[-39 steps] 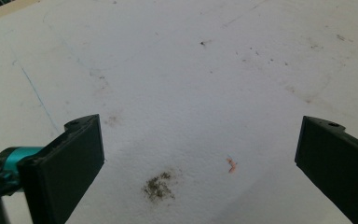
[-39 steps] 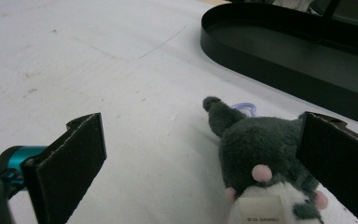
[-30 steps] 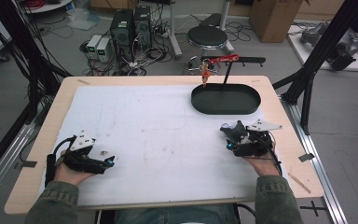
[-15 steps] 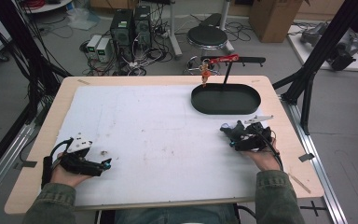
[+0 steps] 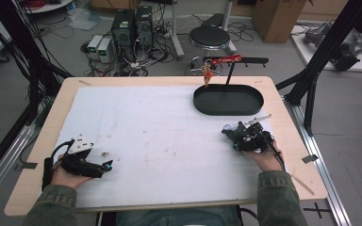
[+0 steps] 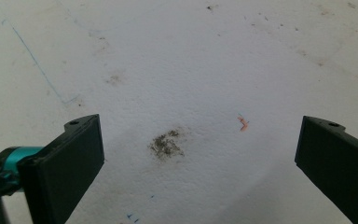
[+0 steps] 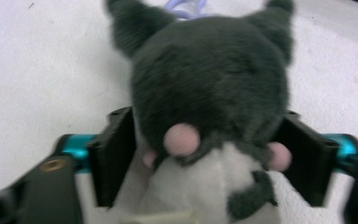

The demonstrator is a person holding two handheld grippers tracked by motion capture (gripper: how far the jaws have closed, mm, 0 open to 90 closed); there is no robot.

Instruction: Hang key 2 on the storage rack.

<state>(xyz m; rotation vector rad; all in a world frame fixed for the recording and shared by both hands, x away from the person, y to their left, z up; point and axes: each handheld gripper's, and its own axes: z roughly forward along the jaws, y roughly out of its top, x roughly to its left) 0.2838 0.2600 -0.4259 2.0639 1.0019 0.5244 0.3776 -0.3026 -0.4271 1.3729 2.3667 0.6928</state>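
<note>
Right now the right gripper point(image 5: 231, 131) clamps a plush point(image 7: 209, 107) just near of the tray point(image 5: 228, 100); the left gripper point(image 5: 104, 165), jaws wide, sits well apart over open mat point(image 5: 160, 141).

Dark grey plush toy point(image 7: 209, 93), pink spots

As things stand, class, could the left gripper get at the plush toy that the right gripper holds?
Probably not directly. The left gripper sits open at the table's near left, while the plush toy is clamped in the right gripper across the white mat; its jaws cover the toy's sides.
</note>
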